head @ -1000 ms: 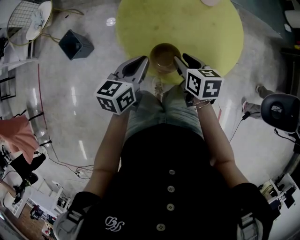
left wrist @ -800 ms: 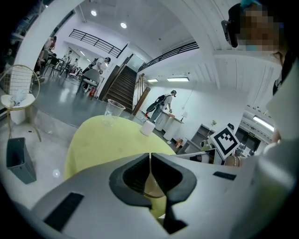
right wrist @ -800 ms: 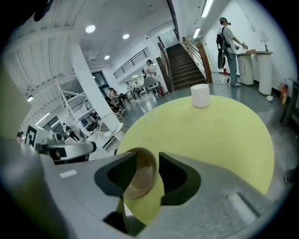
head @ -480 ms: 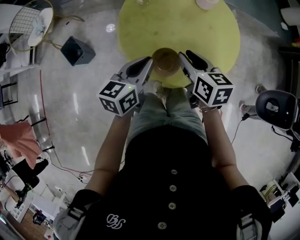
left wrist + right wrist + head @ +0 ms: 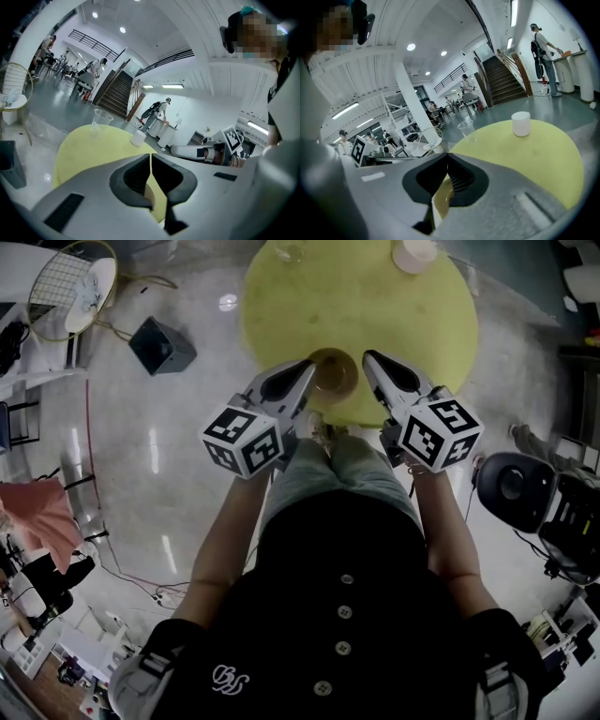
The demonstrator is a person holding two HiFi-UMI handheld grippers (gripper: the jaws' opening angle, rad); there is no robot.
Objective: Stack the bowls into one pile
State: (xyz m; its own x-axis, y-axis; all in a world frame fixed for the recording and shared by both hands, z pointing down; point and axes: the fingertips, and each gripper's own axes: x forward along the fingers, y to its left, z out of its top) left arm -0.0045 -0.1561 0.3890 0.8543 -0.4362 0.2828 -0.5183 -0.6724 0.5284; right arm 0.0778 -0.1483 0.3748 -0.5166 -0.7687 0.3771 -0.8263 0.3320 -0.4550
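Step in hand: judged to be the clearing of the grippers from the brown bowl (image 5: 333,373). No other loose bowl is seen on the yellow bench (image 5: 422,324), so the pile is taken as already made.
Bowl position: set near the bench's near edge, between the two gripper tips and just beside each. How many bowls are nested in it cannot be told from above.
How it should be done: both grippers are best drawn straight up and back towards the body, so that the rim is not clipped. The bowl sits close to the edge, where a sideways knock could push it off.
Left gripper (image 5: 307,365): its jaws are pressed together, with only a thin seam seen between them in the left gripper view. Nothing is pinched, and no contact with the bowl is seen from the head view.
Right gripper (image 5: 367,355): its jaws are closed tip to tip. In the right gripper view a tan patch (probably the bowl below) shows through the hollow behind the tips, and nothing is seen gripped.
Other items: a clear plastic cup (image 5: 291,249) and a white cup (image 5: 413,253) stand at the far side of the bench, well apart from the bowl.
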